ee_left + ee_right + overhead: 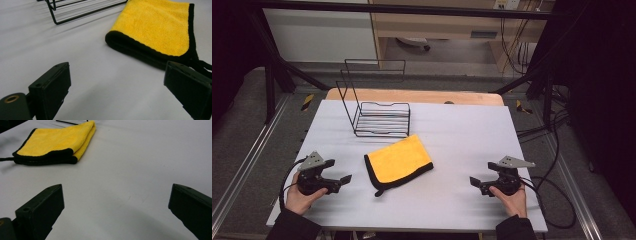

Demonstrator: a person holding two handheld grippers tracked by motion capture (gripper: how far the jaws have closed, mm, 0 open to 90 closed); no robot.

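Both tools rest low on the white counter [452,150] in the high view: the left tool [343,181] near the person's left hand, the right tool [475,183] near the right, each with jaws spread and nothing between them. Between the two, well apart from either, lies the folded yellow cloth [398,162] with its black border, and a black wire rack [379,112] stands just behind it.

From the left gripper view, the left tool [116,86] faces the cloth [155,27] at its thick folded edge, which is close ahead and to the right, with the rack's base [75,13] farther off.

From the right gripper view, the right tool [116,207] looks over bare counter, the cloth [55,141] lying off to the upper left.

The step in hand seems to be the approach to the cloth. To do it well, a tool should probably come in low and level, slide one jaw under the stacked layers, and pinch the whole edge rather than just the top layer.
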